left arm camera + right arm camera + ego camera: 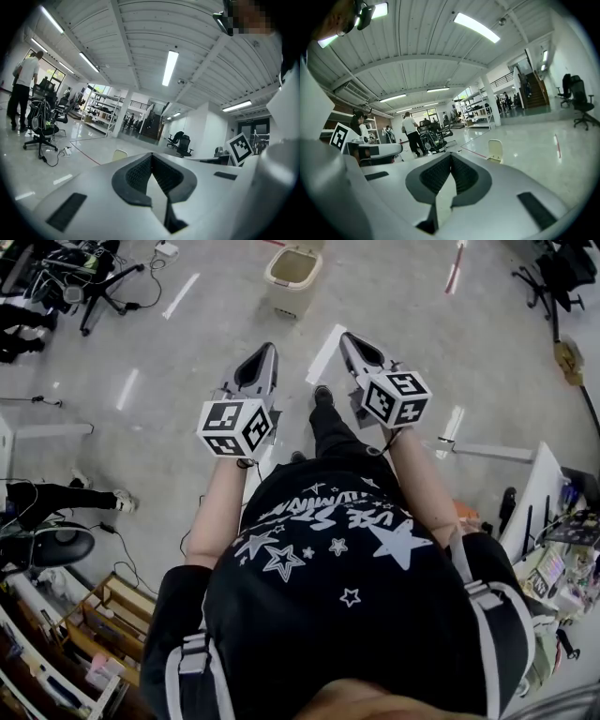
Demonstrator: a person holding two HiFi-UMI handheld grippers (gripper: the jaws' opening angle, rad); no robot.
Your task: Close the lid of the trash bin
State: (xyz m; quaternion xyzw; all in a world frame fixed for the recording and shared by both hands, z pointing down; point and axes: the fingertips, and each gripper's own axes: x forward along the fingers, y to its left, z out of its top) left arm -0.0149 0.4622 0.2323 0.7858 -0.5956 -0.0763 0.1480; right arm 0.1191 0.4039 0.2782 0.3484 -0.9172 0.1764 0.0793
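Note:
A cream trash bin (292,277) stands on the floor ahead of me, its lid (293,265) raised. The upright lid (119,154) shows small and far off in the left gripper view, and the bin (495,150) likewise in the right gripper view. My left gripper (262,352) and right gripper (348,337) are held side by side at chest height, well short of the bin. Both have their tips together and hold nothing.
Office chairs and cables (89,282) lie at the far left, another chair (553,277) at the far right. A cluttered desk (553,549) is at my right, shelving (75,634) at my left. White tape strips (325,354) mark the floor. People stand in the distance.

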